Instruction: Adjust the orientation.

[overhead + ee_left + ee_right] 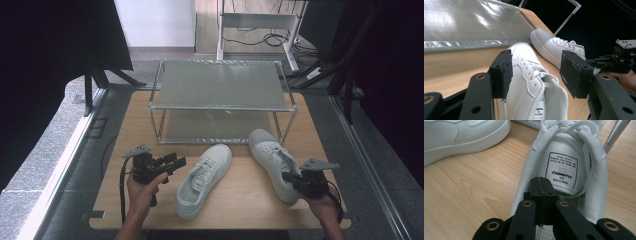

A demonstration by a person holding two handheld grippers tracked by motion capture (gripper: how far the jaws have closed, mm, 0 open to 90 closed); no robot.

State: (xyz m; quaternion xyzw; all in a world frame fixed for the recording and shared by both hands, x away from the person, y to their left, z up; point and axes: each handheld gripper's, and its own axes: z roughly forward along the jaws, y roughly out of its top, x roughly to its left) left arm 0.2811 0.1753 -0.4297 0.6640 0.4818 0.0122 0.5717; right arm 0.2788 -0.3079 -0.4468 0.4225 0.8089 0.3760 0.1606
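Two white lace-up sneakers lie on the wooden table [240, 200]. The left sneaker [205, 180] [529, 75] points up and to the right, with my left gripper [176, 160] [536, 66] open just to its left; its heel opening shows between the spread jaws. The right sneaker [270, 155] [551, 47] [564, 170] points toward the rack. My right gripper [286, 176] [540, 180] is at this sneaker's heel, jaws pressed shut over the opening, and I see nothing between them. The heel rim is hidden under the jaws.
A two-shelf metal rack [220, 85] [469, 25] stands at the back of the table, and one of its legs [616, 132] is close to the right sneaker's toe. Bare wood lies along the table's front edge. Cables and a desk frame [260, 22] stand on the floor behind.
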